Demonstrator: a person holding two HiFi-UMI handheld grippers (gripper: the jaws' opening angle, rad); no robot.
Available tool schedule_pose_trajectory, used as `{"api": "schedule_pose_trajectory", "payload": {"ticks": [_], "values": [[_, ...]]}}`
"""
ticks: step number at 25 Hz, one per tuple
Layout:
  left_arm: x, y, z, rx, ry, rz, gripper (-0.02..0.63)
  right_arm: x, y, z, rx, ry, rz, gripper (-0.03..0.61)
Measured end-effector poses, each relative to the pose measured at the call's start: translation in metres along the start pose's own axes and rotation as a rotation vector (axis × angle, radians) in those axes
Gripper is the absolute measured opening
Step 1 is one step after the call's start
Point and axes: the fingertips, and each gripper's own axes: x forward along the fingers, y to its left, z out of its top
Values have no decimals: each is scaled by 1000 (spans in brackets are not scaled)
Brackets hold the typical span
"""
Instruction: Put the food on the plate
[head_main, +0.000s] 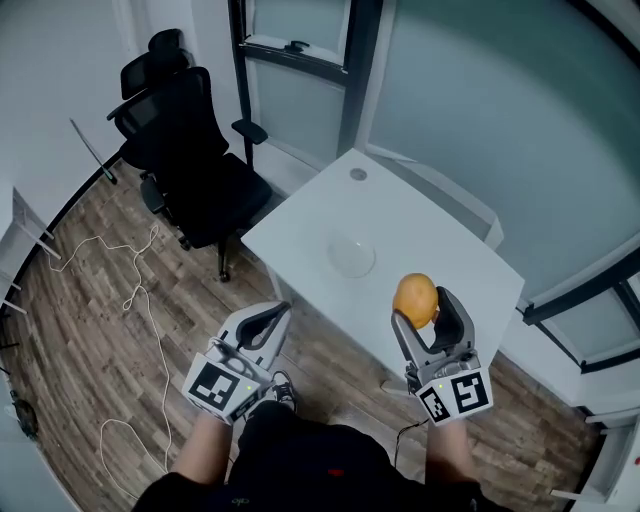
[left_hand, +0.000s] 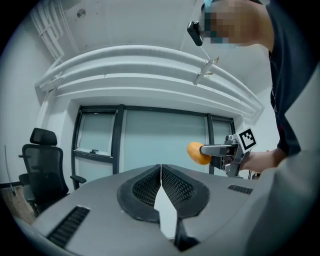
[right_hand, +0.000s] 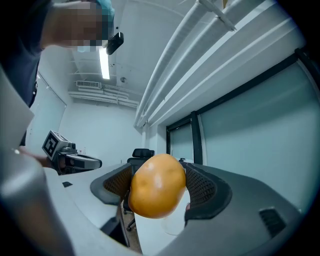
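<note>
Hovering beside the smooth white table, the left gripper has its dark ribbed fingers pressed together on nothing, a clear round plate lies mid-table, and the right gripper clamps a glossy, orange-yellow, egg-shaped food above the table's near edge.

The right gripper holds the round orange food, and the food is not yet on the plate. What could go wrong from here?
1. The orange food looks round and smooth, and the right gripper pinches it only at its sides, so it might slip out.
2. The plate is clear and faint against the white table, so the release could miss it.
3. A round item may roll off the plate.
</note>
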Motion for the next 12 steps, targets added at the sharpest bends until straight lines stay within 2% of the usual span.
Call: {"api": "schedule_pose_trajectory", "payload": {"ticks": [8, 12], "values": [[21, 121, -2, -23, 4, -44, 25, 112, 17, -12, -13, 42, -57, 353], [32, 163, -9, -27, 24, -61, 25, 147, 15, -29, -3, 71, -98, 353]]}}
